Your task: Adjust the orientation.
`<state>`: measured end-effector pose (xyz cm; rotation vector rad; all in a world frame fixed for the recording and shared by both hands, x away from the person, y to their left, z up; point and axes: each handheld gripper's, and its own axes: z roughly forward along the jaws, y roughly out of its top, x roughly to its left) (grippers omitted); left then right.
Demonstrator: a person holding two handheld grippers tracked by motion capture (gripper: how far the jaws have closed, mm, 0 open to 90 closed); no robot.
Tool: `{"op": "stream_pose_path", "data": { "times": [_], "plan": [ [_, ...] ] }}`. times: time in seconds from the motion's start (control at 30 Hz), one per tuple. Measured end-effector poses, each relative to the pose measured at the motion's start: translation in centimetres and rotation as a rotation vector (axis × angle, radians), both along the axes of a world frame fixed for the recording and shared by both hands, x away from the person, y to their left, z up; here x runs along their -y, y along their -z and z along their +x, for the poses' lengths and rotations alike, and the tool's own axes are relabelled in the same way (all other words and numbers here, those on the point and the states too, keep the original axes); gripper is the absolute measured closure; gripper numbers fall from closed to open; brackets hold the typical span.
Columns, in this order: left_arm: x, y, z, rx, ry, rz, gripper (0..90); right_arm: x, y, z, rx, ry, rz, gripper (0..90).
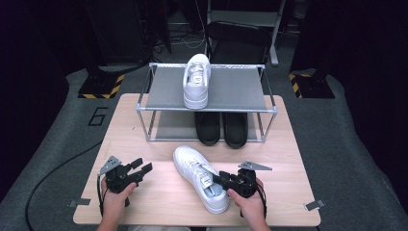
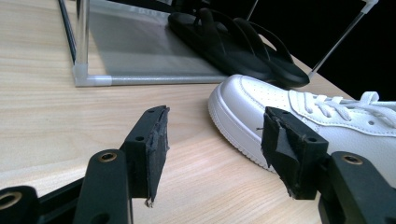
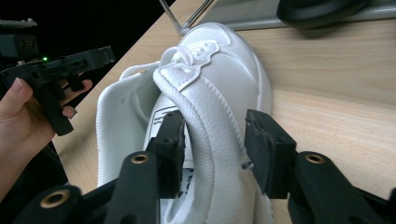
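Note:
A white sneaker lies on the wooden table, toe toward the rack; I also see this sneaker in the left gripper view. My right gripper sits at its heel end. In the right gripper view the sneaker's padded side collar stands between the jaws of the right gripper, one inside the shoe and one outside, both pads close to it without a clear squeeze. My left gripper is held left of the shoe; the left gripper is wide open on nothing.
A metal-framed rack stands at the table's far side, with a second white sneaker on its top shelf. A pair of black slippers rests on the lower shelf. Bare table lies to the left of the shoe.

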<state>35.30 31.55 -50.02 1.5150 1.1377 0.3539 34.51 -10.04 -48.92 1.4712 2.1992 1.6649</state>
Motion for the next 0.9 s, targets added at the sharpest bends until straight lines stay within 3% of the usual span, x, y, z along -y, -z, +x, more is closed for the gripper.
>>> {"op": "stream_pose_path", "data": {
  "times": [0.13, 0.23, 0.27, 0.43, 0.57, 0.9],
  "plan": [
    [-0.1, 0.1, 0.0, -0.006, -0.006, -0.006, 41.4, -0.4, -0.1, -0.2, 0.025, -0.013, -0.032, 50.8],
    [-0.3, 0.1, 0.0, -0.011, -0.003, -0.002, 41.5, -0.3, 0.0, -0.1, 0.006, -0.017, -0.039, 50.3],
    [-0.3, 0.1, 0.0, -0.009, -0.008, -0.003, 41.5, -0.4, 0.2, -0.1, -0.022, -0.017, -0.052, 50.0],
    [-0.5, 0.2, 0.1, -0.011, -0.017, -0.008, 41.5, -0.1, 0.8, 0.2, -0.051, -0.009, -0.008, 52.1],
    [-0.7, 0.2, 0.1, -0.011, -0.018, -0.003, 41.7, -0.1, 1.0, 0.5, -0.082, -0.017, -0.01, 53.0],
    [-0.8, 0.2, 0.1, -0.018, -0.029, -0.004, 42.3, 0.0, 1.0, 0.7, -0.083, -0.029, -0.035, 56.8]
  ]
}}
